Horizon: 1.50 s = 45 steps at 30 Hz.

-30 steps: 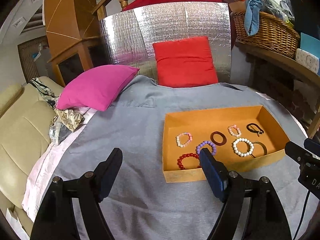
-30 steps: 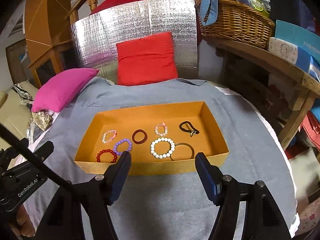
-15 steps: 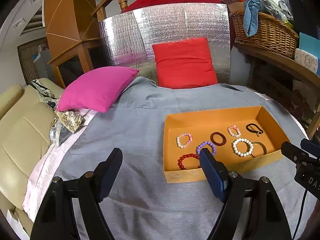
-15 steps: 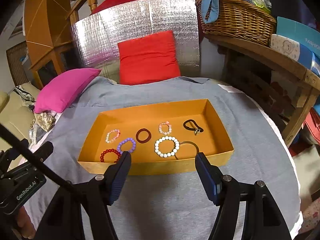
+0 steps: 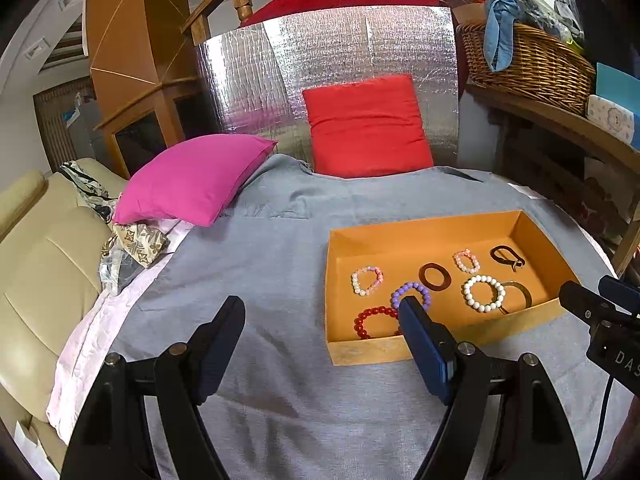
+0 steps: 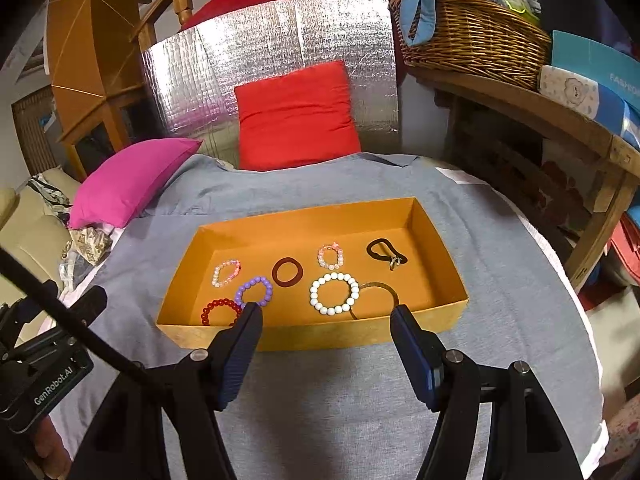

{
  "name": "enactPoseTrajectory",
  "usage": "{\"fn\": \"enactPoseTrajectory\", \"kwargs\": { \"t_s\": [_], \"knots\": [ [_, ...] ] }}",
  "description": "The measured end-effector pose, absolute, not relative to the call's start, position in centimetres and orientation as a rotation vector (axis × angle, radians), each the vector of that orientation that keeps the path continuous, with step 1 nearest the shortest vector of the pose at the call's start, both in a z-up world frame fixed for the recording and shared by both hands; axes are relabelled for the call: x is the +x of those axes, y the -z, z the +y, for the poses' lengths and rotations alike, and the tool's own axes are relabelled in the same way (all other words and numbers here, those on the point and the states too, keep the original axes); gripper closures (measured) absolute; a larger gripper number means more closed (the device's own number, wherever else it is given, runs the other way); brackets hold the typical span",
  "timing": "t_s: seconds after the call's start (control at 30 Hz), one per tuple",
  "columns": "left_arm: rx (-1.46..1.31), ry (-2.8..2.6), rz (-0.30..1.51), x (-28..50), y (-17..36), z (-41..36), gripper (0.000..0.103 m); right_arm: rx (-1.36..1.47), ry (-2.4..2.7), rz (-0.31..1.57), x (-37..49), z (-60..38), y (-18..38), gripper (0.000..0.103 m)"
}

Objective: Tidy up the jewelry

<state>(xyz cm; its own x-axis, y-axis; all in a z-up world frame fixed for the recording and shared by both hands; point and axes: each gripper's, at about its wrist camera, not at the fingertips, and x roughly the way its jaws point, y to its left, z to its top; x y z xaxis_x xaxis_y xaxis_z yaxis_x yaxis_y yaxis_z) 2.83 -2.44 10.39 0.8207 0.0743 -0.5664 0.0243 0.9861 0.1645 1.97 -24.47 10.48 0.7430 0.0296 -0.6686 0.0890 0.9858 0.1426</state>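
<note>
An orange box (image 6: 320,336) (image 5: 372,350) lies on the grey cloth and holds several bracelets: a white bead one (image 6: 334,293) (image 5: 483,293), a purple one (image 6: 254,290) (image 5: 412,292), a red one (image 6: 219,311) (image 5: 374,320), two pink-white ones (image 6: 330,256) (image 6: 226,273), a dark brown ring (image 6: 287,272), a black hair tie (image 6: 386,253) and a thin metal bangle (image 6: 376,296). My right gripper (image 6: 326,320) is open and empty, just before the box's near wall. My left gripper (image 5: 320,312) is open and empty, left of the box.
A pink cushion (image 5: 192,178) and a red cushion (image 5: 366,128) lie at the far end before a silver foil panel (image 5: 332,64). A wicker basket (image 6: 472,36) stands on a wooden shelf (image 6: 520,108) to the right. A beige sofa (image 5: 36,264) is at the left.
Both grippers have drifted slightly nearer the box. Both stay open; the bracelets have not moved.
</note>
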Motion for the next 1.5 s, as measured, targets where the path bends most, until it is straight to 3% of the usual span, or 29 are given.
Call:
{"fn": "enactPoseTrajectory", "kwargs": {
  "t_s": [1.5],
  "knots": [
    [0.169,0.008,0.624,3.9,-10.4,-3.0,0.023,0.182,0.027,0.756,3.5,-24.2,-9.6,0.033]
  ]
}}
